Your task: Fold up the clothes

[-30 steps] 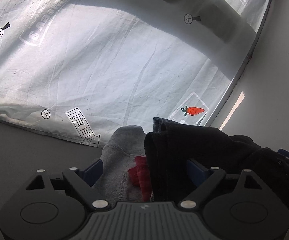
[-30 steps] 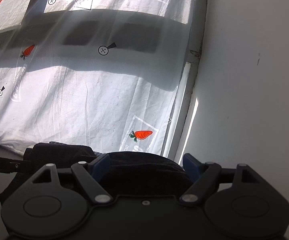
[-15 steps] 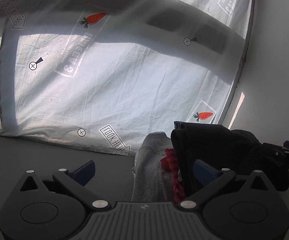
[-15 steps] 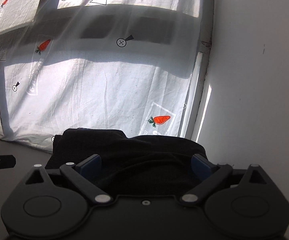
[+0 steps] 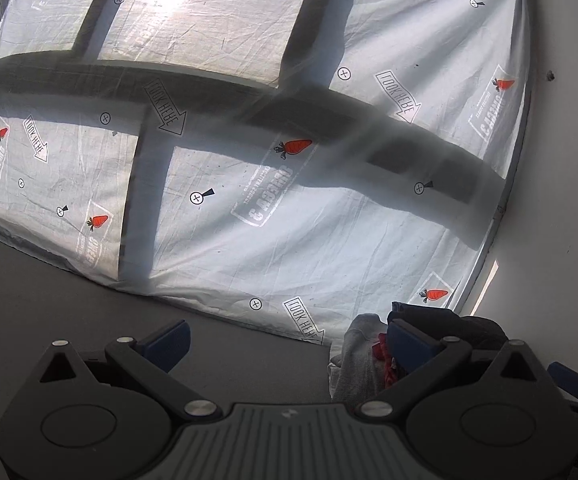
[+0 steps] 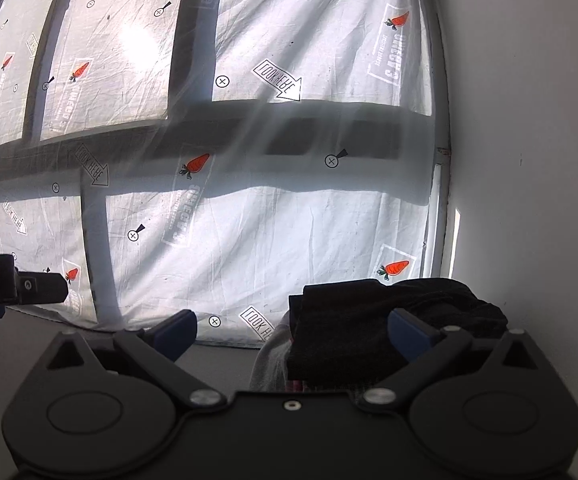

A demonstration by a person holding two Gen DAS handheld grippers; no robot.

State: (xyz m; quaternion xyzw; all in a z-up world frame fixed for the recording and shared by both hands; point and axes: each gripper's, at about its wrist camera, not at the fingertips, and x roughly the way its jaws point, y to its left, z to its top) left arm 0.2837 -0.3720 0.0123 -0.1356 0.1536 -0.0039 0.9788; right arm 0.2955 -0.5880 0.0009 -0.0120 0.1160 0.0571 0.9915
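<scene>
Both grippers have let go and pulled back since a second ago; left gripper (image 5: 285,338) fingers spread, right gripper (image 6: 293,326) too. Soft black garment (image 6: 369,328) sits folded atop grey fleece (image 5: 355,356) on the desk (image 5: 89,280).

The left gripper (image 5: 285,340) has its jaws spread wide with nothing between them, above the grey tabletop (image 5: 69,288). Just beyond the right fingertip (image 5: 405,338) lies a stack of clothes: a grey garment (image 5: 355,354), a red one (image 5: 383,358), a black one (image 5: 469,326). Ahead of both fingers hangs a white printed sheet (image 5: 289,220).
</scene>
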